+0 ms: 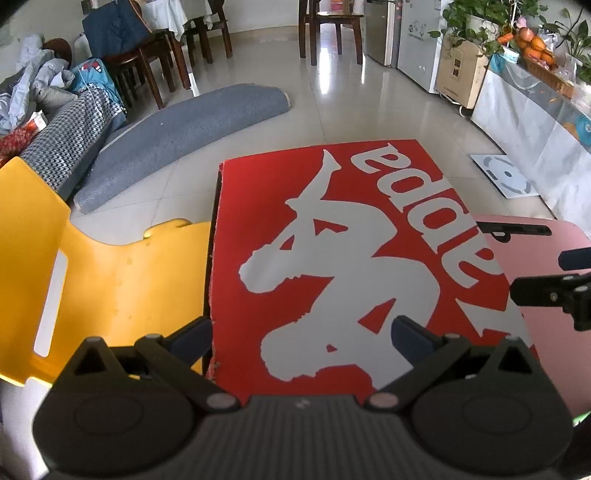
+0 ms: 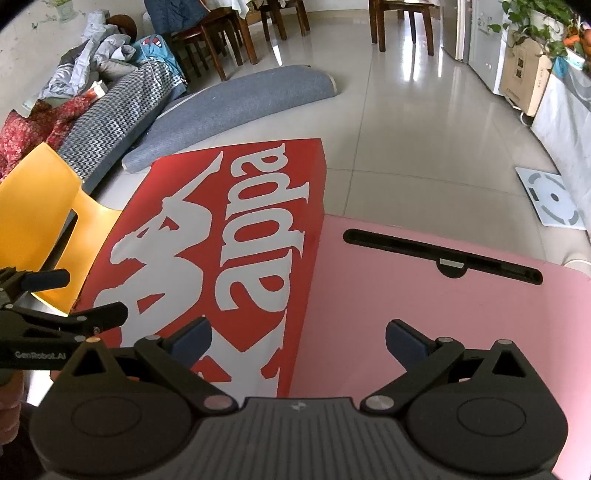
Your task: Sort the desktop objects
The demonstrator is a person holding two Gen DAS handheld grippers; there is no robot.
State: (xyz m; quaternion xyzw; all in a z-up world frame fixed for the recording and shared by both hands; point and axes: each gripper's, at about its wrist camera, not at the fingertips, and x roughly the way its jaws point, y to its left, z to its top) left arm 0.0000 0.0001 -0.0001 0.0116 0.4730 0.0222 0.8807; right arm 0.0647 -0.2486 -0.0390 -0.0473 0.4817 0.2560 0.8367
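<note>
A red shoebox lid [image 1: 351,266] with a white logo lies flat, next to a pink lap desk [image 1: 546,295]. My left gripper [image 1: 303,336] hovers over the near end of the red lid, jaws spread wide with nothing between them. In the right wrist view the same red lid [image 2: 221,240] lies to the left of the pink desk [image 2: 424,314], which has a long black slot [image 2: 443,254]. My right gripper [image 2: 299,339] stands open above the seam between lid and desk, holding nothing. The left gripper [image 2: 48,306] shows at that view's left edge; the right gripper's fingers [image 1: 554,291] show at the left wrist view's right edge.
A yellow plastic chair [image 1: 92,273] stands left of the red lid. Beyond lie a rolled grey mat [image 1: 184,136], a sofa with piled clothes [image 1: 55,110], wooden chairs [image 1: 332,33], a white floor scale [image 1: 506,175] and a cabinet with plants and fruit [image 1: 532,48].
</note>
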